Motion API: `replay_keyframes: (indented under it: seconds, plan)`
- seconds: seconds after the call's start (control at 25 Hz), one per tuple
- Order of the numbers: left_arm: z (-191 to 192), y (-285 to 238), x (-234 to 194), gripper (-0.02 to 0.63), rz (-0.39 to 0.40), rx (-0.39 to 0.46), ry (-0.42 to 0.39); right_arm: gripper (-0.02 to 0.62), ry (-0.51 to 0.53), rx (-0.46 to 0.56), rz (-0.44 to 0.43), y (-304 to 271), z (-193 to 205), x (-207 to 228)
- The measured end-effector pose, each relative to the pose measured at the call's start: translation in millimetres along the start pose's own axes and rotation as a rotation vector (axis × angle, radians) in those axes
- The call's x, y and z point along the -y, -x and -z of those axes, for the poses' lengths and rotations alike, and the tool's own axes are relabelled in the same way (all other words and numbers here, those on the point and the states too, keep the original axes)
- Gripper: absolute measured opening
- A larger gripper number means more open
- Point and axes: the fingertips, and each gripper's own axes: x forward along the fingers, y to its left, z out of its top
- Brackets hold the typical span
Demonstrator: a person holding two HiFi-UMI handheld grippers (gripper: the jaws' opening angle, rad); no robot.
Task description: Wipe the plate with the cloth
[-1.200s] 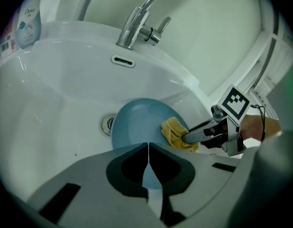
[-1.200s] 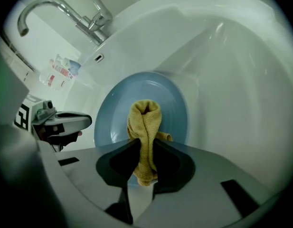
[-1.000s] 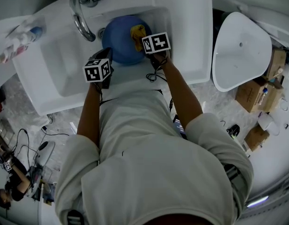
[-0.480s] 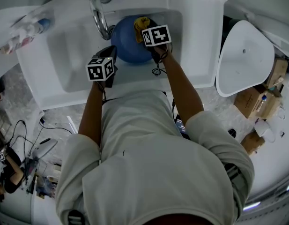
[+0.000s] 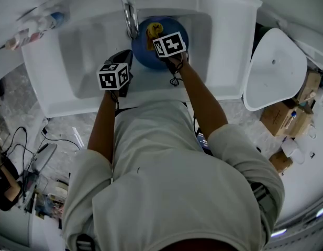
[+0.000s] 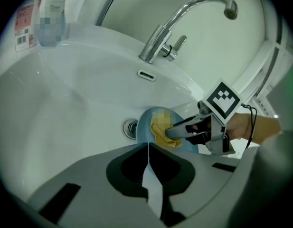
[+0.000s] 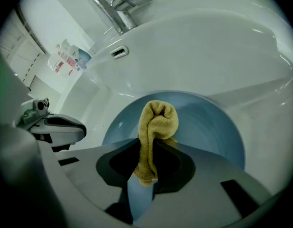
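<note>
A round blue plate [image 5: 171, 56] [image 7: 208, 132] lies in the bowl of the white sink [image 5: 88, 51], under the tap. My right gripper [image 5: 157, 35] [image 7: 148, 148] is over the plate, shut on a folded yellow cloth [image 5: 152, 31] [image 7: 158, 120] whose free end rests on the plate's face. From the left gripper view the cloth [image 6: 161, 133] and right gripper [image 6: 203, 127] sit on the plate [image 6: 142, 126]. My left gripper [image 5: 124, 57] [image 6: 147, 148] hangs just left of the plate's rim, jaws together with nothing between them; it also shows in the right gripper view [image 7: 65, 126].
A chrome tap [image 5: 131, 9] [image 6: 184, 18] arches over the plate. The drain [image 6: 130, 127] and overflow slot [image 6: 146, 74] lie behind it. Bottles [image 5: 38, 25] stand at the sink's left corner. A white basin-shaped piece [image 5: 274, 72] and cardboard boxes [image 5: 279, 114] sit to the right.
The head view has shifted, so the sink sits further right. The right gripper has carried the cloth from the plate's right part toward its upper left. The left gripper keeps its place beside the rim.
</note>
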Motion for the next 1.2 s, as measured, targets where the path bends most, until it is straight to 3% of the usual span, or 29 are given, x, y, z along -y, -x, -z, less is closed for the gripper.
replay_keyframes:
  seconds: [0.44,0.72,0.88,1.2]
  plan:
    - [6,8,4,0.025,0.019,0.002,-0.033,0.077,0.098,-0.123,-0.047,2,57,-32]
    - [7,11,33,0.025,0.032,0.022,-0.085,0.074,0.163,-0.147,-0.058,34,83,-29]
    - [3,21,60,0.025,0.021,0.074,-0.097,0.074,0.235,-0.053,-0.007,67,81,-22]
    - [-6,42,115,0.025,-0.041,0.202,-0.108,0.074,0.293,0.282,0.023,132,67,-16]
